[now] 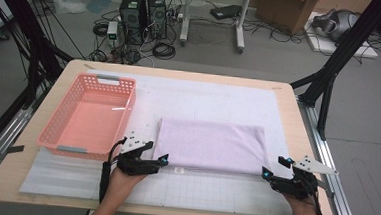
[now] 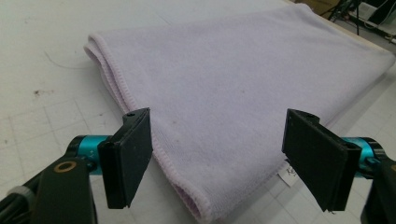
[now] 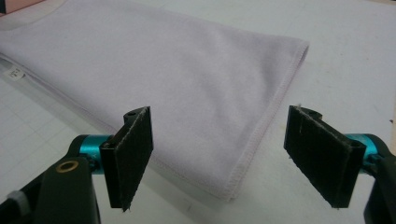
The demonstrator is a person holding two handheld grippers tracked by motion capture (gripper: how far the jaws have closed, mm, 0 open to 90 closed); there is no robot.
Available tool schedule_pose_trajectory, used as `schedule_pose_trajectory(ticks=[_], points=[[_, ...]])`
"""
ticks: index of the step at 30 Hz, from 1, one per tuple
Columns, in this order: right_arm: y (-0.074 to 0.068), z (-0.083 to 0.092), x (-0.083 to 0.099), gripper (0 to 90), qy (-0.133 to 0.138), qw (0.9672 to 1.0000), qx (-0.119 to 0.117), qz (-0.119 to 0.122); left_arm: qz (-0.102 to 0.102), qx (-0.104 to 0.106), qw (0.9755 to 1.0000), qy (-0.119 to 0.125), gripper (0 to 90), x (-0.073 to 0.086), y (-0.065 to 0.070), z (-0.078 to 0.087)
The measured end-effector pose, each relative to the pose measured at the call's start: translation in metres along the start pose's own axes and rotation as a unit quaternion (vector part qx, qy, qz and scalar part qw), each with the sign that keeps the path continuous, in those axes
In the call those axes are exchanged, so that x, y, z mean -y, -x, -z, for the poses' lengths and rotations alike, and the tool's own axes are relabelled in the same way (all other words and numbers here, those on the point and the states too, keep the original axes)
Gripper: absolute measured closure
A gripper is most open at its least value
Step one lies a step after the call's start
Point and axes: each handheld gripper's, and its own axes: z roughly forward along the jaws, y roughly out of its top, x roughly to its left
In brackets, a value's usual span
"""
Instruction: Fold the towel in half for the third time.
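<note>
Folded lilac towel (image 1: 211, 145) on the table (image 1: 297, 124), left gripper (image 1: 164, 160) and right gripper (image 1: 266, 173) at its near corners, both with jaws apart, gripping nothing

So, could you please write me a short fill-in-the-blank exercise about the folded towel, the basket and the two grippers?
1. The folded lilac cloth towel lies on the ____ gridded mat.
2. The pink plastic basket sits to the towel's ____ in the high view.
3. The left gripper has its jaws ____ at a near corner of the towel.
4. The right gripper grips ____.

Missing words: white; left; open; nothing
</note>
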Motion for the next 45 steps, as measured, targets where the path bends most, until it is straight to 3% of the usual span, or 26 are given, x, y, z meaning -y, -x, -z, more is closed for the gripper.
schedule_pose_trajectory(ticks=[6, 10, 17, 25, 32, 34, 40, 45], points=[[-0.004, -0.004, -0.003, 22.8, -0.002, 0.9999, -0.012, 0.005, 0.002, -0.003, 0.9997, -0.026, 26.7, 0.003, 0.001, -0.004], [-0.008, -0.008, -0.006, 22.7, -0.004, 0.9997, -0.021, 0.008, 0.008, -0.010, 0.9985, -0.054, 30.4, 0.006, -0.001, -0.007], [-0.016, -0.020, -0.014, 22.4, -0.012, 0.9990, -0.037, 0.020, 0.007, -0.023, 0.9965, -0.080, 35.1, 0.009, -0.002, -0.005], [-0.035, -0.038, -0.029, 21.7, -0.015, 0.9972, -0.061, 0.042, -0.007, -0.052, 0.9951, -0.084, 51.1, 0.010, 0.000, -0.004], [-0.044, -0.051, -0.045, 21.7, -0.017, 0.9959, -0.069, 0.055, -0.004, -0.050, 0.9954, -0.082, 57.4, 0.010, 0.000, -0.005], [-0.046, -0.057, -0.052, 21.7, -0.018, 0.9958, -0.070, 0.057, -0.002, -0.040, 0.9959, -0.081, 62.3, 0.010, 0.000, -0.005], [-0.047, -0.083, -0.078, 21.1, -0.024, 0.9943, -0.081, 0.066, 0.009, -0.022, 0.9964, -0.081, 75.2, 0.010, -0.002, -0.005], [-0.048, -0.104, -0.095, 20.2, -0.033, 0.9936, -0.083, 0.070, 0.021, -0.026, 0.9961, -0.082, 78.1, 0.010, -0.001, -0.006]])
